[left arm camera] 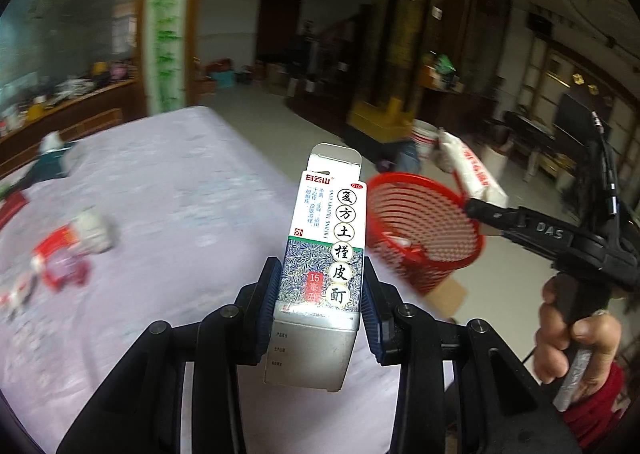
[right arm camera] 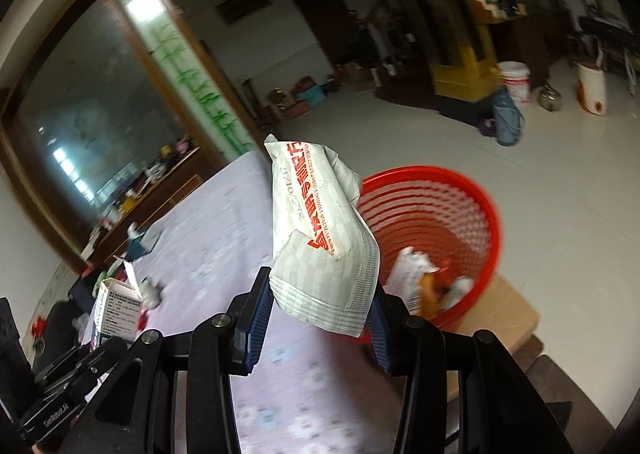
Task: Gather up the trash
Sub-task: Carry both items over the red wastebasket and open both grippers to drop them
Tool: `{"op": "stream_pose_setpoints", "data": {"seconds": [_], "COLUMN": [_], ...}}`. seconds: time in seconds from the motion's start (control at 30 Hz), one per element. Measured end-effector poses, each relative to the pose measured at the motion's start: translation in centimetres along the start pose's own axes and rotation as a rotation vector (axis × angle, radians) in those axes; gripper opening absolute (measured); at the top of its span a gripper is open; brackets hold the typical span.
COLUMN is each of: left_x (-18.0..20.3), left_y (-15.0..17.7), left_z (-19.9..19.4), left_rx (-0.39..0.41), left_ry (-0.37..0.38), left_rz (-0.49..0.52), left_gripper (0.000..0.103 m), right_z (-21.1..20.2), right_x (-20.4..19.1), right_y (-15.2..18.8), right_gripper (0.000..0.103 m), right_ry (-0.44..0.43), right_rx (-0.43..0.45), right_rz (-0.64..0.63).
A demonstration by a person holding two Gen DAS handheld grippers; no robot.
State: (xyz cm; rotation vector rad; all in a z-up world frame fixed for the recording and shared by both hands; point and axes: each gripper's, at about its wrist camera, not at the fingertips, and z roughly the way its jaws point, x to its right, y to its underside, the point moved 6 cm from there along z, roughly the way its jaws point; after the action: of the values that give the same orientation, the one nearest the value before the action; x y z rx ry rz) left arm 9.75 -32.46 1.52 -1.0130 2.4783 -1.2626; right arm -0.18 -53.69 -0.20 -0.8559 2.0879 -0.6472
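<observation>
Red basket (left arm camera: 424, 230): right of frame centre.
Left gripper (left arm camera: 320, 308): jaws clamped on upright box (left arm camera: 326, 250).
Right gripper (right arm camera: 320, 310): jaws clamped on white packet (right arm camera: 320, 234), beside the basket.

Litter near the tabletop's (left arm camera: 180, 182) left edge is motion-blurred, unreadable. The red basket's (right arm camera: 480, 206) contents smear together. The medicine box's (left arm camera: 324, 254) lower end hides between the pads.

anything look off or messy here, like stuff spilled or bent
Nothing is spilled. The red basket sits tilted at the table's edge on a cardboard box, which looks a little precarious. The medicine box in the left hand-held gripper has its top flap open, and the white packet in the right hand-held gripper is crumpled.
</observation>
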Motion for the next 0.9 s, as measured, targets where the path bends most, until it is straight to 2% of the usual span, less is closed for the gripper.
{"op": "stream_pose_setpoints", "data": {"seconds": [0.27, 0.37, 0.4, 0.47, 0.6, 0.73, 0.9], "left_x": [6.9, 8.6, 9.2, 9.8, 9.6, 8.1, 5.0], "left_y": [-3.0, -3.8, -4.0, -4.3, -3.9, -2.8, -0.4], "left_z": [7.9, 10.4, 11.1, 12.3, 11.2, 8.5, 5.3], "left_rx": [-0.086, -0.093, -0.099, -0.115, -0.096, -0.071, -0.064], "left_ry": [0.106, 0.115, 0.117, 0.122, 0.130, 0.115, 0.049], "left_rz": [0.035, 0.043, 0.047, 0.034, 0.030, 0.032, 0.036], "left_gripper": [0.036, 0.037, 0.039, 0.061, 0.062, 0.064, 0.065], "right_z": [1.5, 2.9, 3.3, 3.8, 2.5, 1.7, 1.3], "right_x": [4.0, 5.0, 5.2, 5.9, 6.2, 5.2, 1.2], "right_y": [-2.8, -3.5, -3.7, -4.0, -3.9, -2.8, -0.3], "right_gripper": [0.049, 0.053, 0.055, 0.057, 0.058, 0.058, 0.058], "right_ry": [0.036, 0.043, 0.052, 0.069, 0.078, 0.036, -0.038], "right_rx": [-0.014, -0.028, -0.028, -0.041, -0.008, -0.012, -0.043], "right_rz": [0.069, 0.088, 0.088, 0.096, 0.088, 0.079, 0.031]}}
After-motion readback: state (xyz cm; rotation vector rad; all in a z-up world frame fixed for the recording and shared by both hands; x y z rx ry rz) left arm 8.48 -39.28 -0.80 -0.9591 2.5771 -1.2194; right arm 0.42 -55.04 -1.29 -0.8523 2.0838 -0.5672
